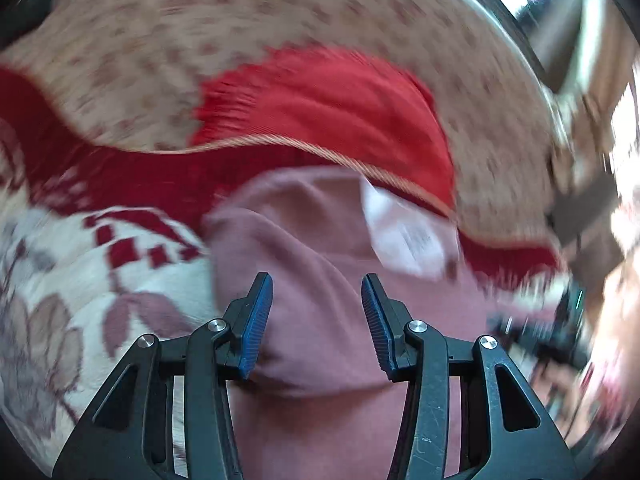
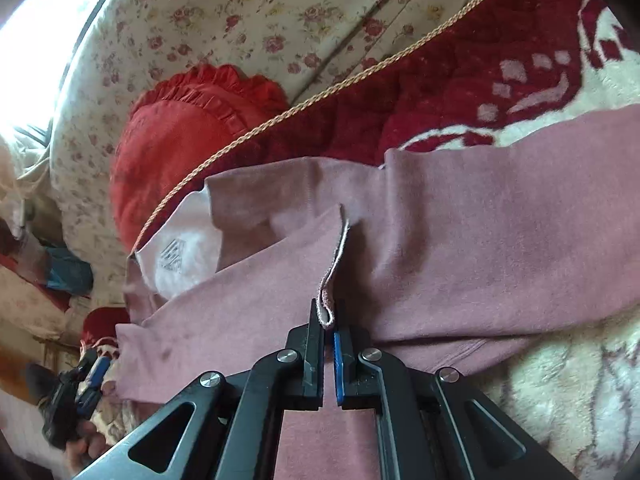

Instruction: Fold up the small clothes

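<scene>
At the lower centre of the right wrist view, your right gripper (image 2: 327,322) has its jaws pressed together on a folded hem edge of the pink garment (image 2: 460,240), the small looped seam standing up between the fingertips. That garment, a soft dusty-pink knit, spreads across the middle of the frame from lower left to far right, with a sleeve folded over its body and a white inner label (image 2: 176,256) showing at the neck opening on the left. It lies on a plush blanket (image 2: 440,92), dark red with cream patterns, whose twisted cord edge runs diagonally from upper right down to centre left. Past that edge sits a red ruffled cushion (image 2: 176,128) against a cream floral-print sofa back (image 2: 248,12) in the upper part. Open blanket lies along the right and lower right sides; the left margin is crowded with assorted clutter. Your left gripper (image 2: 90,380) shows at the lower left, just beside the garment's corner. In the left wrist view, heavily blurred, the left gripper (image 1: 317,304) has its blue-padded jaws spread apart over the pink garment (image 1: 312,240), gripping nothing. Ahead of it lie the white label (image 1: 408,236), the blanket (image 1: 132,184), and the red cushion (image 1: 328,112) towards the upper centre.
</scene>
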Demonstrator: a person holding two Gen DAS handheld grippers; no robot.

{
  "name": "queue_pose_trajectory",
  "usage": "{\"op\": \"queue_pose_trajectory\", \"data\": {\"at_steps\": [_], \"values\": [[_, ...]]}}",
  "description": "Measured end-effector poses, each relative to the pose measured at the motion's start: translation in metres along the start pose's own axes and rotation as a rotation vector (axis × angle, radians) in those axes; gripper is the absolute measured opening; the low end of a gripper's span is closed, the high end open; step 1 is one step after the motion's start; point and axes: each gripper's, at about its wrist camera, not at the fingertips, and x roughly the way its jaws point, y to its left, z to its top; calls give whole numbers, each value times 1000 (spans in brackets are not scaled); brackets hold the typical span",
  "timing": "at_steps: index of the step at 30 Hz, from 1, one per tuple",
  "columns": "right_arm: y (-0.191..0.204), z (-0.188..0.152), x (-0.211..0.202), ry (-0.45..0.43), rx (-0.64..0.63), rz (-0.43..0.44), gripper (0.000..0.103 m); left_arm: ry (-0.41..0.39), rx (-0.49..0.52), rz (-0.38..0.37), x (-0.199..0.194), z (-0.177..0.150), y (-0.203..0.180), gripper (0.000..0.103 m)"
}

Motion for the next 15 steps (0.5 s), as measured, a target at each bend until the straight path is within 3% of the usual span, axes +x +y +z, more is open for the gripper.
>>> {"op": "queue_pose_trajectory", "data": {"at_steps": [2, 5, 8, 10, 15], "values": [[4, 2, -12, -60, -17, -34, 4, 53, 61, 38, 11, -7, -10, 45], [15, 4, -36, -181, -91, -77, 4, 170, 119, 247, 36, -17, -5, 40], [28, 4, -49, -245, -166, -109, 4, 188, 120, 380, 40, -19, 5, 41], [36, 3, -51, -255, -210, -99, 4, 238, 30, 317, 43, -18, 22, 42], [51, -4, -26, -140, -288, -54, 4, 195, -32, 257, 34, -14, 26, 42]]}}
